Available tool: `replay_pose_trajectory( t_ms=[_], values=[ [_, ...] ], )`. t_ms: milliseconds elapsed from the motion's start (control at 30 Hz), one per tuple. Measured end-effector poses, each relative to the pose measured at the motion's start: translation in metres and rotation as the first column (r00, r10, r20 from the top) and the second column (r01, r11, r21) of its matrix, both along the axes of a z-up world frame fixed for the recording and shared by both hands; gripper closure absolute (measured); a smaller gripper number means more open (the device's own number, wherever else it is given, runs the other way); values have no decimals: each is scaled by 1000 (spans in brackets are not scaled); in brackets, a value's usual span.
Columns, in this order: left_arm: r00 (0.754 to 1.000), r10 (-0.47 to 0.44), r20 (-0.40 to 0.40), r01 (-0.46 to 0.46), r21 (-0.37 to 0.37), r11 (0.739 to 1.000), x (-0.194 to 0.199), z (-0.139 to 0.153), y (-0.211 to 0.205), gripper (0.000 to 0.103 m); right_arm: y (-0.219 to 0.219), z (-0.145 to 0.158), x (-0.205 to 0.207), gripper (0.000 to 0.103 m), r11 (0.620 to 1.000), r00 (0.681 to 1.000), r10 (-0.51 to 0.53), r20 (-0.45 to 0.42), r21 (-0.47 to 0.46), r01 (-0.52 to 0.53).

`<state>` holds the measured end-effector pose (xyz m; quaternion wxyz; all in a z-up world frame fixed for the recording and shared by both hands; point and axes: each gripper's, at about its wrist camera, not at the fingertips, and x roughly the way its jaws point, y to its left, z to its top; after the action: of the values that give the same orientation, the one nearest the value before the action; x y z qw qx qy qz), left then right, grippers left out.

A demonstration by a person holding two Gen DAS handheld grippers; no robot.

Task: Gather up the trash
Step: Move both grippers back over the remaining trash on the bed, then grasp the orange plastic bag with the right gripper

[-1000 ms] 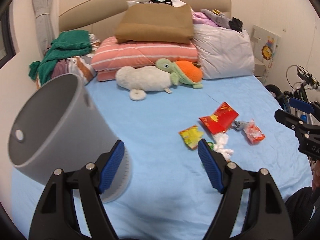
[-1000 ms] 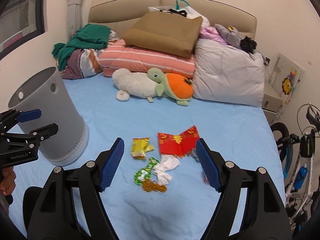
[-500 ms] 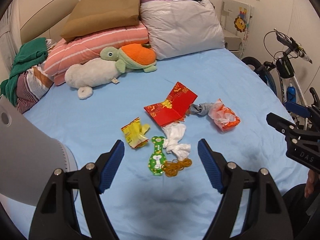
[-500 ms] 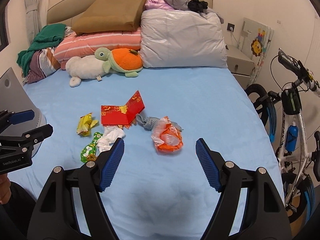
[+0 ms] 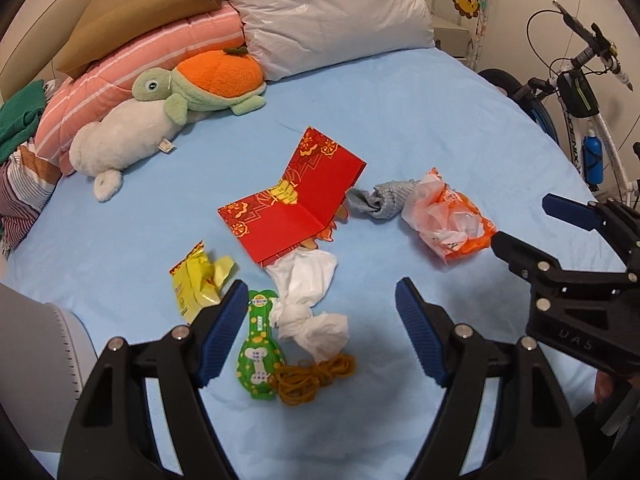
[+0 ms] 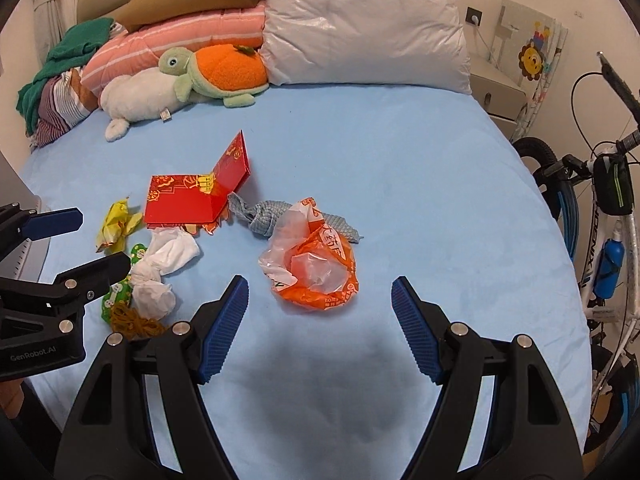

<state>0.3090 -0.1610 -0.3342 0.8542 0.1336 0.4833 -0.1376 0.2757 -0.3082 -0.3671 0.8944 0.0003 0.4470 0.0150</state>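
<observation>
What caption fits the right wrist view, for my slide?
Open right tool poised over an orange bag among trash on a blue bed.

Both grippers — left gripper (image 5: 320, 332), right gripper (image 6: 320, 320) — have closed in over the trash, bin (image 5: 36, 352) slipping edgeward.

My right gripper (image 6: 318, 312) hangs wide open over the blue bed (image 6: 420, 168), the orange plastic bag (image 6: 316, 270) just beyond it. Far left, my left gripper (image 6: 94, 240) gapes beside the crumpled tissue (image 6: 164, 268).
</observation>
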Motion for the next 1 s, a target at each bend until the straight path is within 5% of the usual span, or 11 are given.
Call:
replay_pose_trajectory(
  t_ms=[467, 567, 700, 1000],
  values=[
    [999, -10, -53, 13, 52, 999, 41, -59, -11, 27, 11, -65, 46, 32, 995, 990, 79, -119, -55, -86],
    [998, -20, -57, 23, 44, 999, 46, -63, -16, 27, 9, -73, 50, 41, 994, 987, 78, -140, -61, -87],
    [998, -39, -52, 41, 40, 998, 49, -66, -26, 27, -1, -66, 47, 53, 997, 992, 53, -116, -41, -58],
    [997, -78, -26, 79, 36, 996, 57, -65, -57, 27, -34, -47, 44, 54, 999, 998, -34, -47, -10, 34]
  ],
)
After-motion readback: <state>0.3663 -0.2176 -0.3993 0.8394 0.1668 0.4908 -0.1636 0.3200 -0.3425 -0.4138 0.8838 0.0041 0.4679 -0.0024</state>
